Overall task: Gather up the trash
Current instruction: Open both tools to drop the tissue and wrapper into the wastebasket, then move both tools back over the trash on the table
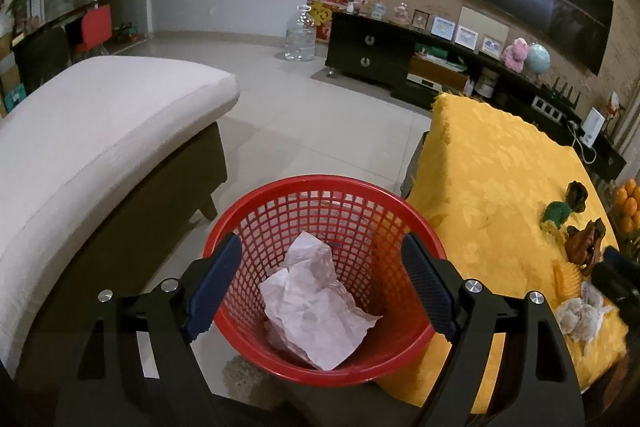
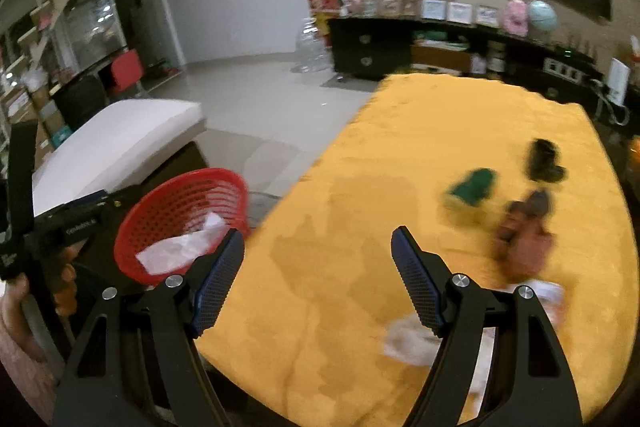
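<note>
the left gripper (image 1: pixel 322 291) is hanging with its jaws spread wide and empty over the red basket (image 1: pixel 256 223), where a crumpled paper (image 1: pixel 316 299) is lying inside, and the right gripper (image 2: pixel 318 279) is gaping just as wide, gripping nothing, above the yellow tablecloth (image 2: pixel 440 131). only the left wrist view is showing sharply the wadded tissues (image 1: pixel 580 311) sitting on the cloth near its right edge, while the right wrist view is giving the basket from the side, beside the table. in that right view the small figurines (image 2: pixel 520 231) and the pale scraps behind the right finger are smearing into blur, too soft to make out.
</note>
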